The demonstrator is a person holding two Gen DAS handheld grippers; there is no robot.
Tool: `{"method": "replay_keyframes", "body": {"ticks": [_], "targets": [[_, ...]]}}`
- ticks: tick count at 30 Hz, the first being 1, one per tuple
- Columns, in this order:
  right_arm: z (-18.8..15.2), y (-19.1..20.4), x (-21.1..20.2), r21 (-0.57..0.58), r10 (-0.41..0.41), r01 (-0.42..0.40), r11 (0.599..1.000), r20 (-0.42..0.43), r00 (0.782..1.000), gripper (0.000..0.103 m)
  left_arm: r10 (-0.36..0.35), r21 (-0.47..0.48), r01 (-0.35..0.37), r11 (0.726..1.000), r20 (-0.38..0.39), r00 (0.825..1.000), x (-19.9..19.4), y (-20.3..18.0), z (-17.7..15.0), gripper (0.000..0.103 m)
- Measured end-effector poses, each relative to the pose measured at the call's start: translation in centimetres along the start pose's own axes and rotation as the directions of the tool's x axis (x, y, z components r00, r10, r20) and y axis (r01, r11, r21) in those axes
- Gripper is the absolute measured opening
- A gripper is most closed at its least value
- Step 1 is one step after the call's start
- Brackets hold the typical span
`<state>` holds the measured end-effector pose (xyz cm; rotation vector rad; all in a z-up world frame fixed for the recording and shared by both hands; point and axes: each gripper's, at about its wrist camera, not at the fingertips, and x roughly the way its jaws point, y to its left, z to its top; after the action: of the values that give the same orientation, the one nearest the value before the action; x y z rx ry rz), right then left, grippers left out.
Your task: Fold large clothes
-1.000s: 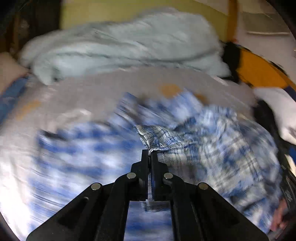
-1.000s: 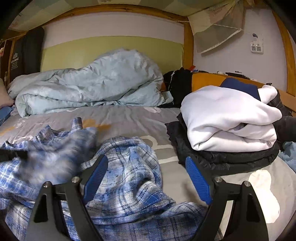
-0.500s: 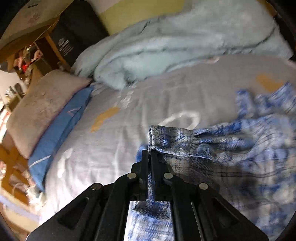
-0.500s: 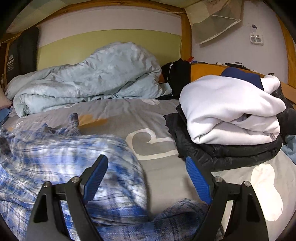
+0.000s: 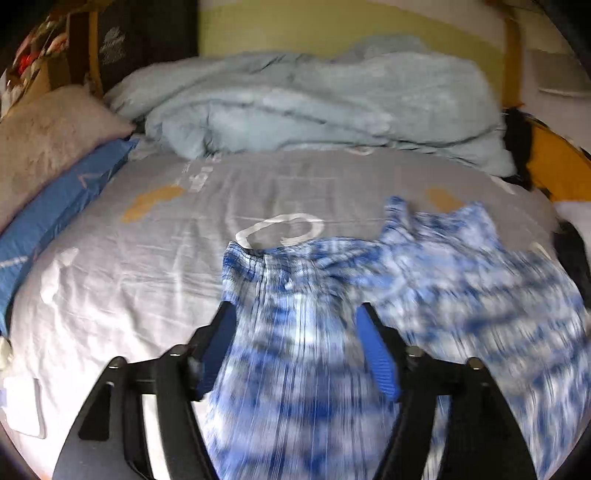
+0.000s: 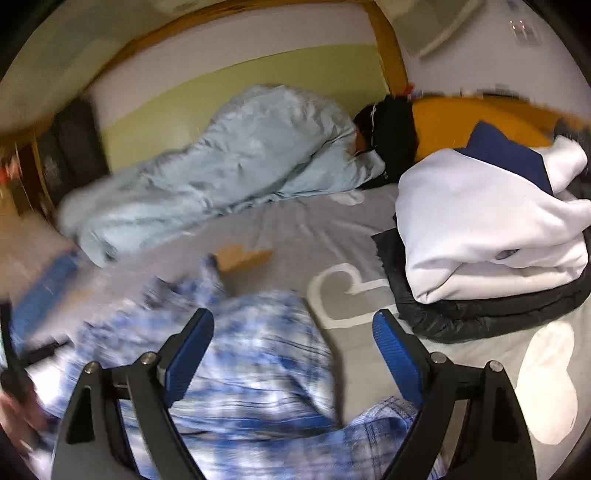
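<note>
Basically, grey printed bedsheet point(image 5: 155, 258) fills most of both views, white heart outline point(image 6: 343, 291) right of centre in the right wrist view. Crumpled pale-blue duvet point(image 5: 314, 107) runs across the upper half of the left wrist view, against the yellow-green headboard point(image 5: 332, 26). Blue-and-white plaid shirt point(image 5: 424, 295) is spread loose on the sheet, lower centre to lower right in the left wrist view, lower left to centre in the right wrist view; heavily motion-blurred, so folds unreadable. Stack at right edge of the right wrist view: folded white garment point(image 6: 491, 229) on top of a black quilted jacket point(image 6: 491, 314). Beige pillow point(image 5: 48, 136) over a blue pillow point(image 5: 55, 210), left edge of the left wrist view. Left gripper point(image 5: 297, 350): blue-padded fingers spread, plaid cloth lying between them, not pinched. Right gripper point(image 6: 293, 354): fingers spread wide over the shirt's edge, gripping nothing.
</note>
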<state>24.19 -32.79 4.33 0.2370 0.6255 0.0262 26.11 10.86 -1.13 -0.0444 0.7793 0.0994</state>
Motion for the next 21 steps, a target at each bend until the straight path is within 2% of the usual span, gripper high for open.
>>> {"method": "replay_keyframes", "body": {"ticks": [4, 8, 14, 18, 21], "targets": [[1.1, -1.5, -2.3, 0.027, 0.021, -0.021, 0.999, -0.025, 0.999, 0.087, -0.027, 0.070, 0.022, 0.997, 0.070, 0.997, -4.9, -0.4, -2.8, 0.086], [-0.7, -1.8, -3.8, -0.033, -0.005, 0.004, 0.999, -0.049, 0.999, 0.087, -0.081, 0.067, 0.076, 0.995, 0.079, 0.994, -8.3, -1.1, -5.1, 0.099], [-5.7, 0.4, -3.3, -0.126, 0.014, -0.037, 0.991, -0.184, 0.983, 0.087, -0.100, 0.104, 0.090, 0.990, 0.096, 0.990, -11.4, -2.6, -8.3, 0.103], [-8.6, 2.4, -3.8, -0.207, 0.048, -0.101, 0.973, -0.245, 0.968, 0.087, -0.134, 0.192, 0.123, 0.974, 0.047, 0.990, -11.5, -4.3, -10.9, 0.103], [-11.2, 4.9, -4.4, -0.334, 0.055, -0.151, 0.930, -0.280, 0.958, 0.087, -0.151, 0.300, 0.151, 0.942, -0.023, 0.988, -10.8, -6.1, -13.0, 0.103]]}}
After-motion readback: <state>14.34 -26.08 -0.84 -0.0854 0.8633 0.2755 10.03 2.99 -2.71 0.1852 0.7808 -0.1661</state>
